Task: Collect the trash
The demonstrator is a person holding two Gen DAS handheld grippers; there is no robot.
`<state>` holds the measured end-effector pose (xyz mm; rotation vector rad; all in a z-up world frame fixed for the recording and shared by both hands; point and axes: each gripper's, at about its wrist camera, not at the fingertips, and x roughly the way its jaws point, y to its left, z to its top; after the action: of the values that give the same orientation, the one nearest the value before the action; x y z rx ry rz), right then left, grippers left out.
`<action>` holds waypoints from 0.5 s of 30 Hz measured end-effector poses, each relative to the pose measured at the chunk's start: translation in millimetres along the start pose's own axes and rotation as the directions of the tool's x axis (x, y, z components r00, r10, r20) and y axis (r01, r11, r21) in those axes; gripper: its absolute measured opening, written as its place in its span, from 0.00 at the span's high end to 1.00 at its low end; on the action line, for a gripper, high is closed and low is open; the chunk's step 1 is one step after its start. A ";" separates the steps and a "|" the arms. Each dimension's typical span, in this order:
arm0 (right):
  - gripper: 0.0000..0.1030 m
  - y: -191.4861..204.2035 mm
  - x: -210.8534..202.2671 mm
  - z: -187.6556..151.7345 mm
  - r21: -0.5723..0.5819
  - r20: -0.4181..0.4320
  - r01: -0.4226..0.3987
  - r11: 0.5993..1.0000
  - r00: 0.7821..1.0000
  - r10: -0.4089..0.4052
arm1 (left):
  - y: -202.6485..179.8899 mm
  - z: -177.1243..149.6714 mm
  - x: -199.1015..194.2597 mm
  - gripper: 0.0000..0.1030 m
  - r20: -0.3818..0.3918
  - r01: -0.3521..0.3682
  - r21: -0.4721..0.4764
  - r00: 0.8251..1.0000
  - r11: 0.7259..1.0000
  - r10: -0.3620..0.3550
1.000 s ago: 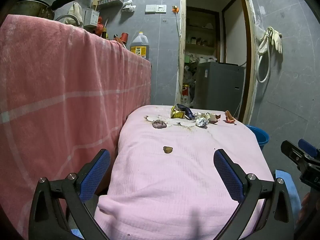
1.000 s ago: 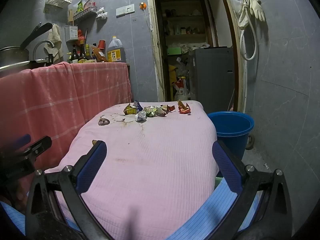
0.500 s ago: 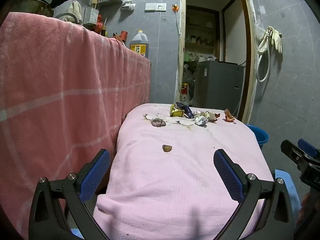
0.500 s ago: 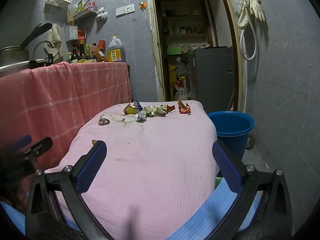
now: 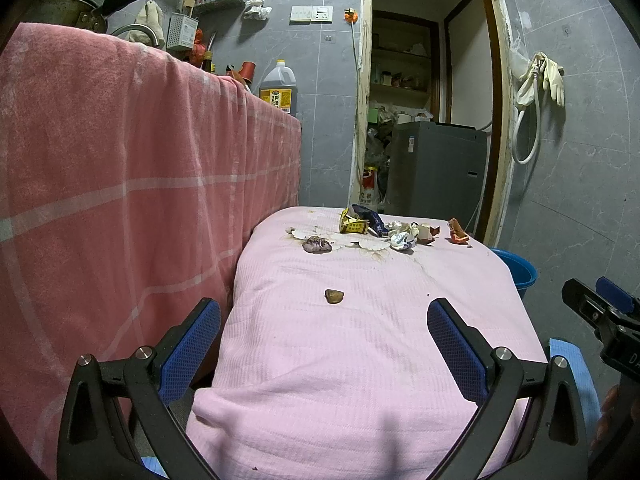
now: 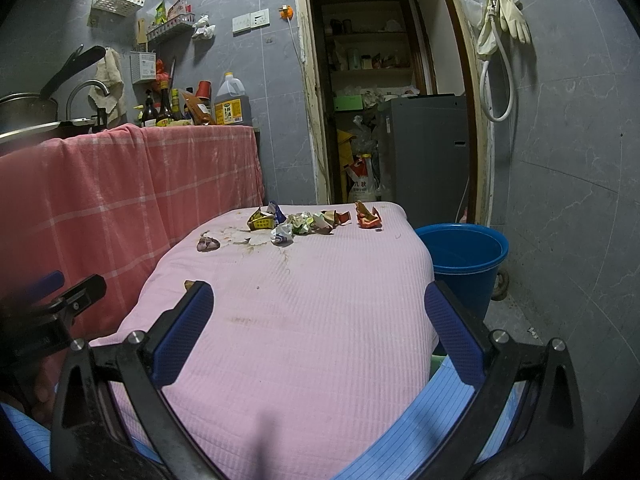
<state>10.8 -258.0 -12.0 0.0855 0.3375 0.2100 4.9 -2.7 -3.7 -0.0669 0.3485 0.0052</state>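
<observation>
Several crumpled wrappers lie in a row at the far end of a pink-covered table [image 5: 360, 352]: a yellow one [image 5: 353, 225], a white ball [image 5: 402, 240], an orange one [image 5: 457, 233], also in the right wrist view [image 6: 368, 216]. A purple scrap [image 5: 317, 244] and a small brown bit [image 5: 333, 296] lie nearer. A blue bucket [image 6: 464, 260] stands on the floor right of the table. My left gripper [image 5: 324, 344] and right gripper [image 6: 320, 332] are both open and empty, above the table's near end.
A counter draped in a pink checked cloth [image 5: 140, 184] runs along the left with bottles, a pan and a tap on top. An open doorway [image 6: 384, 100] with a grey appliance lies behind the table. A grey tiled wall closes the right.
The left gripper has drifted slightly; the view shifted a little. The right gripper and the trash have not moved.
</observation>
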 end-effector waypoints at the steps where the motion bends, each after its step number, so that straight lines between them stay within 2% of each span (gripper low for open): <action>1: 0.00 0.0 0.0 0.0 0.000 0.000 0.000 1.000 1.000 0.000 | -0.4 -0.3 0.2 0.02 0.000 0.001 0.000 1.000 1.000 -0.001; 15: 0.00 -0.2 -0.3 0.3 0.000 0.000 0.000 1.000 1.000 0.000 | -0.2 1.0 0.1 0.02 -0.001 -0.001 0.000 1.000 1.000 0.001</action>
<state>10.7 -258.4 -11.6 0.0853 0.3372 0.2105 5.3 -2.8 -2.8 -0.0666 0.3494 0.0062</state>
